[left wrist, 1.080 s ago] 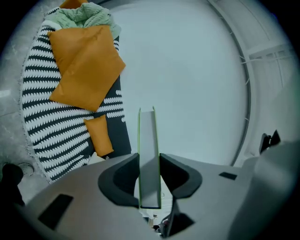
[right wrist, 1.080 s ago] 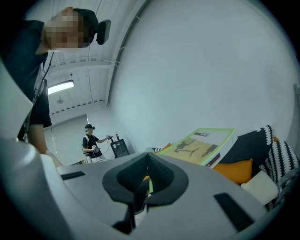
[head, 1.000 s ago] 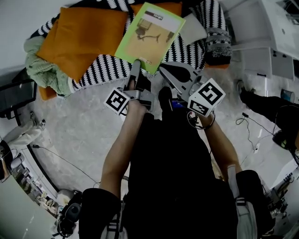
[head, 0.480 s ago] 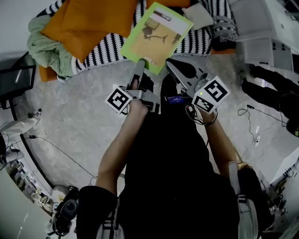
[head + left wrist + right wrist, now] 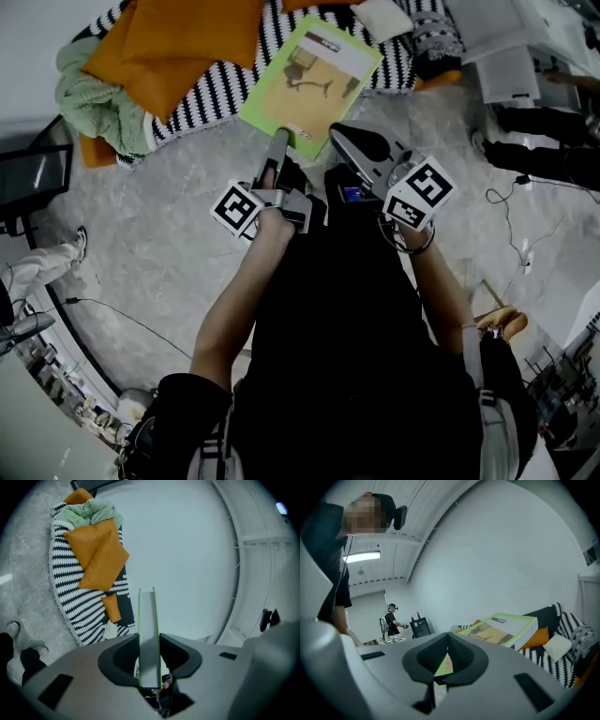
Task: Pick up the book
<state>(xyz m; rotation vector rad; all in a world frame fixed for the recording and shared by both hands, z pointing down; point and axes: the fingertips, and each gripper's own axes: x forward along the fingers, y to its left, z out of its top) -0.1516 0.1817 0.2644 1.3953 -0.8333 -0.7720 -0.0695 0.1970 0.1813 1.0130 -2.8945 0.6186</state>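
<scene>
Pinching the book (image 5: pixel 311 82) by its near edge in the left tongs (image 5: pixel 149 637); keeping the right tongs (image 5: pixel 447 637) pressed together, empty, just beside that edge. Carrying the book level ahead of the tongs, drawing away from the striped blanket (image 5: pixel 208 94) since a second ago. Looking already picked up.

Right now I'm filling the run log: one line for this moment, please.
book: held off the striped blanket | left tongs: shut on book's edge | right tongs: shut, beside book

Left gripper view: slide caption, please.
Left gripper clamps the green-edged book edge-on; striped blanket and orange cushions beyond.
</scene>
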